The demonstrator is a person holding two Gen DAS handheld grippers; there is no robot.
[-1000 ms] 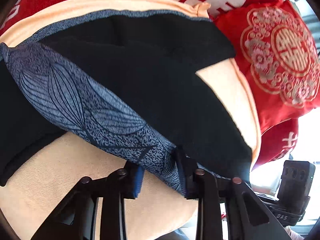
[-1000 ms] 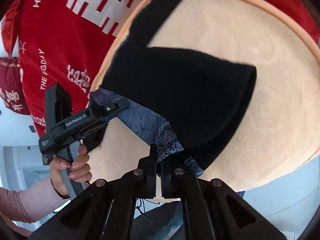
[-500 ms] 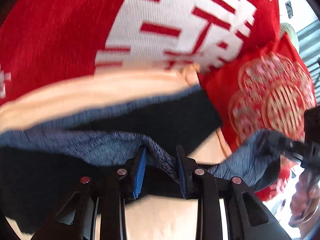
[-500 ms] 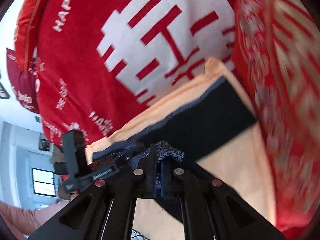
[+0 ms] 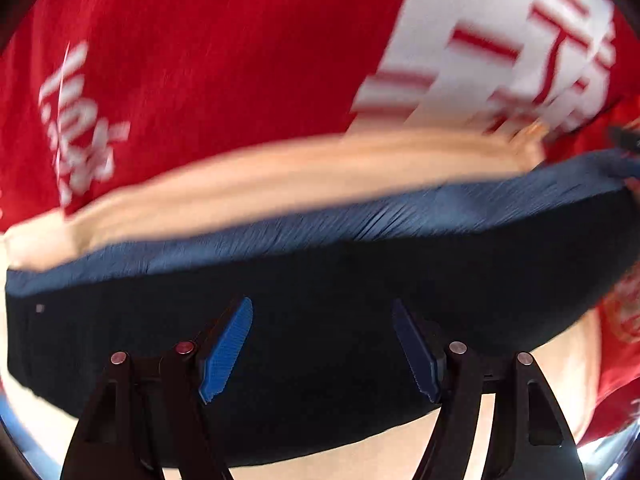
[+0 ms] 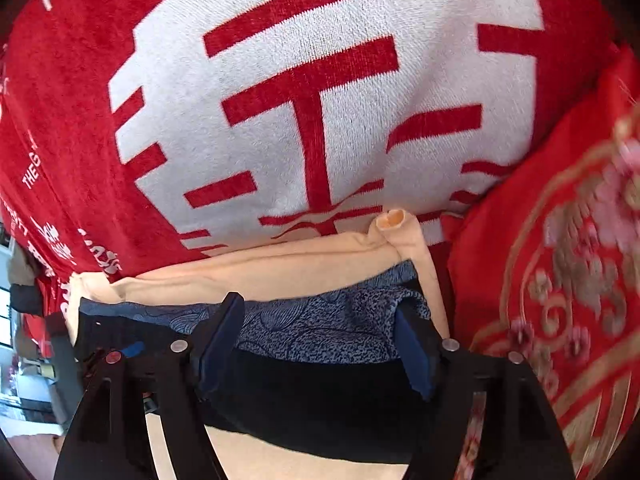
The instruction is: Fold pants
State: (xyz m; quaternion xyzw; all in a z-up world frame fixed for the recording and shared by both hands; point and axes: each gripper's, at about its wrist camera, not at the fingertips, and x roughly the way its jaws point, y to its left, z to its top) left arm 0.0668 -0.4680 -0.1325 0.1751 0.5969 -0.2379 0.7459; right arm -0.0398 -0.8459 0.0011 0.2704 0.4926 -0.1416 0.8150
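Note:
The pants (image 5: 320, 320) are black with a blue patterned band. They lie folded in a wide strip on a peach cushion (image 5: 240, 184). My left gripper (image 5: 322, 344) is open, its blue pads (image 5: 226, 354) spread over the black fabric, holding nothing. In the right wrist view the pants (image 6: 320, 380) show the blue patterned part (image 6: 320, 328) along the far edge. My right gripper (image 6: 316, 344) is open above that edge, empty. The left wrist view is motion-blurred.
A large red cushion with white characters (image 6: 320, 100) stands right behind the peach cushion (image 6: 280, 268). A red embroidered cushion (image 6: 560, 260) is at the right. The left gripper's body (image 6: 64, 340) shows at the left edge of the right wrist view.
Both grippers carried the patterned edge of the pants toward the far side of the cushion, then opened and let it go. The pants now lie folded over.

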